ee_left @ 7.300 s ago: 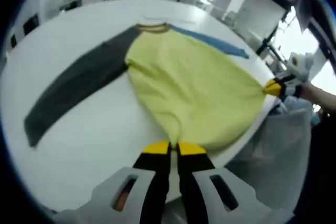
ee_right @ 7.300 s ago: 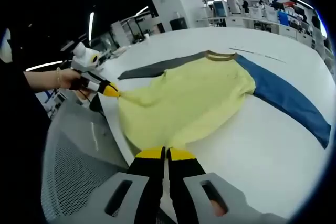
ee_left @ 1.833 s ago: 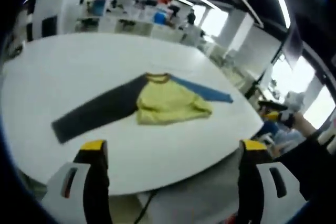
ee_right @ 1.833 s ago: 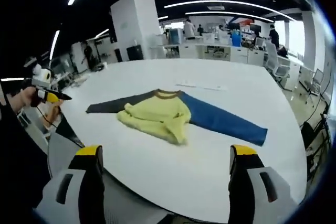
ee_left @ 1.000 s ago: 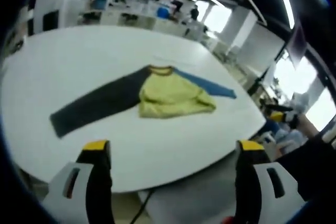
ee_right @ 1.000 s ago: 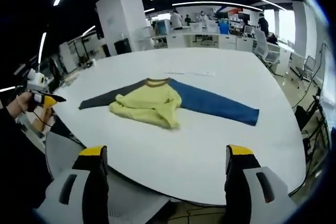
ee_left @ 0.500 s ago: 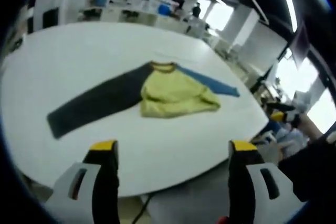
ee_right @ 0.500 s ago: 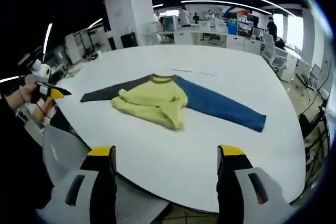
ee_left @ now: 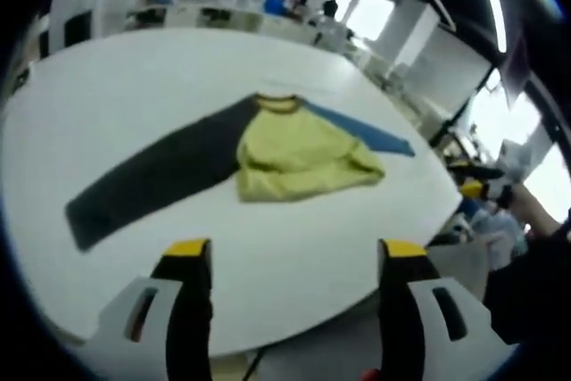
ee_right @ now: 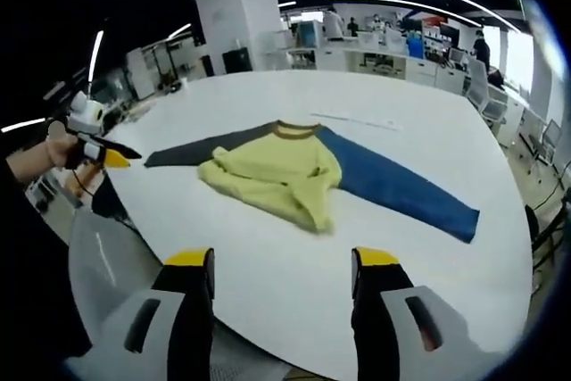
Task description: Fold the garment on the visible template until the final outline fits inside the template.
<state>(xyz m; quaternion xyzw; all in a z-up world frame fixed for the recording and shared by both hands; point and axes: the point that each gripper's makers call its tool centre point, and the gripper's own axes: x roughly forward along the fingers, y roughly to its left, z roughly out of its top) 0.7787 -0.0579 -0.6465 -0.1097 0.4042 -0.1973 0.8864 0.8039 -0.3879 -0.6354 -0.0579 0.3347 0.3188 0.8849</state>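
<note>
Left gripper (ee_left: 290, 256): 2 yellow-tipped black jaws stand wide apart, nothing between them; held above the near edge of the table, well short of the garment.
Right gripper (ee_right: 281, 265): jaws spread wide, nothing held; also over the near table edge, apart from the garment. Seen from the left gripper view it sits far right (ee_left: 477, 186), in a person's hand, off the table rim.
Left gripper, from the right gripper view: far left (ee_right: 107, 156), held in a hand (ee_right: 64, 151); from this side I cannot tell how its jaws stand.
Garment: long-sleeved shirt with a yellow body, 1 dark grey sleeve and 1 blue sleeve (ee_left: 299, 153) (ee_right: 281, 174), lying near the middle of the table.
Body: bunched and folded up toward the brown collar (ee_right: 296, 129), lower edge rumpled.
Grey sleeve (ee_left: 147, 180): stretched out flat, straight.
Blue sleeve (ee_right: 401, 186): stretched out flat the opposite way.
Table: large round white tabletop (ee_left: 107, 86) (ee_right: 428, 131).
Marking: thin pale line (ee_right: 361, 120) on the table beyond the collar.
Background: open office, desks, ceiling strip lights.
</note>
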